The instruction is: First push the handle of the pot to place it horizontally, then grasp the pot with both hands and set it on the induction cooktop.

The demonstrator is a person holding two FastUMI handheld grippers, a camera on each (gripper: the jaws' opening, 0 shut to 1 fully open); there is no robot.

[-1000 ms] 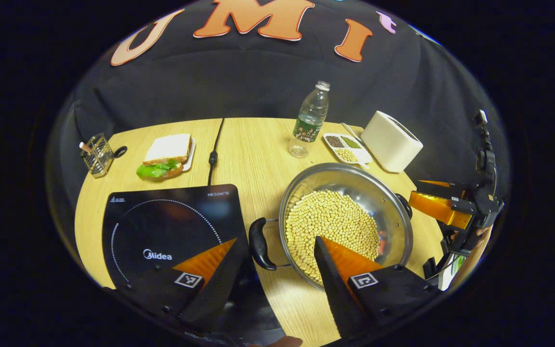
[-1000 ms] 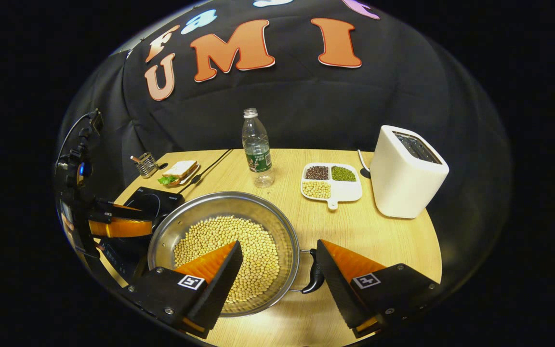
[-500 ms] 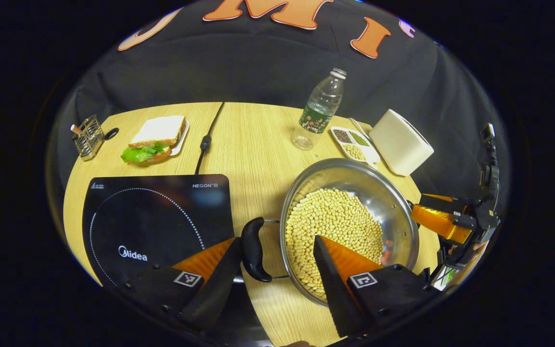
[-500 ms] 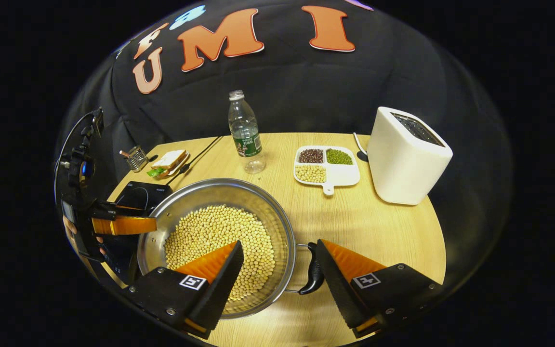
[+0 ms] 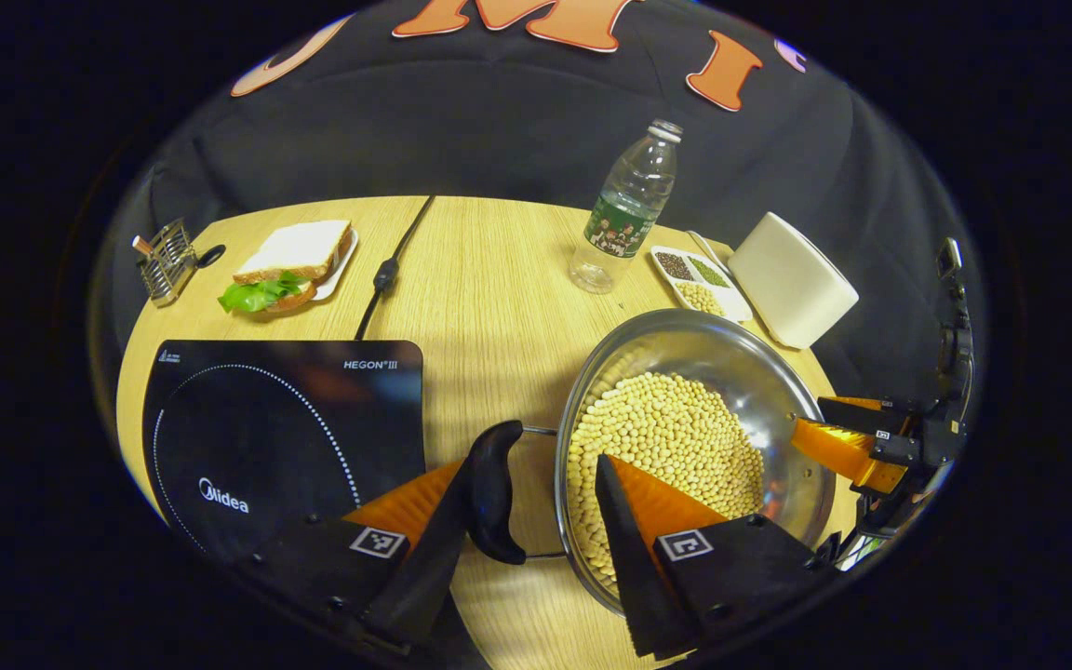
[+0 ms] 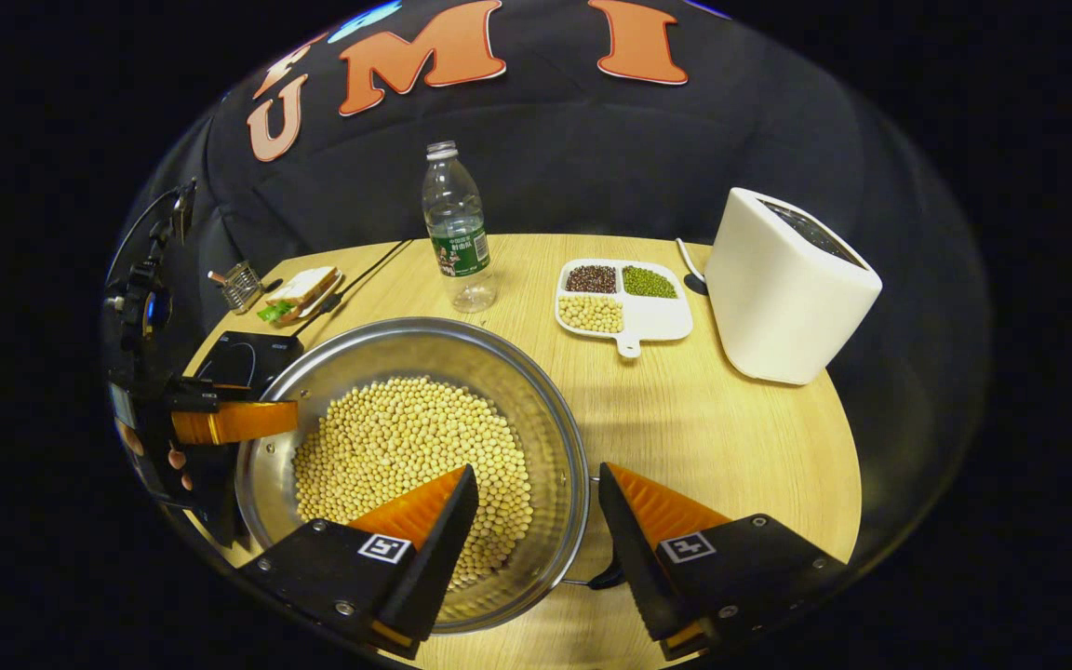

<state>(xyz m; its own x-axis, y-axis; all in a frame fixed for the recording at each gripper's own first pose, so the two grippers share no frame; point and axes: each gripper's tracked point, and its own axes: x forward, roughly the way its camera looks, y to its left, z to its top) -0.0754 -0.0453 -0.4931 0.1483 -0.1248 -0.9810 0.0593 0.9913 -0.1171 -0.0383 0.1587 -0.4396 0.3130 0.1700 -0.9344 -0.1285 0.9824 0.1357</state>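
As both grippers have closed in over the last second, the left gripper (image 5: 527, 507) now has its open fingers straddling the pot's black left handle (image 5: 495, 490), while the right gripper (image 6: 536, 521) spreads open across the pot's rim (image 6: 577, 484) with the right handle (image 6: 607, 577) nearly hidden behind 1 finger. The pot (image 5: 694, 447), full of soybeans (image 6: 410, 447), sits on the table (image 5: 489, 298) just beside the induction cooktop (image 5: 285, 428), not yet on it. I judge the 2-handed grasp is about to start; neither gripper has clamped yet.
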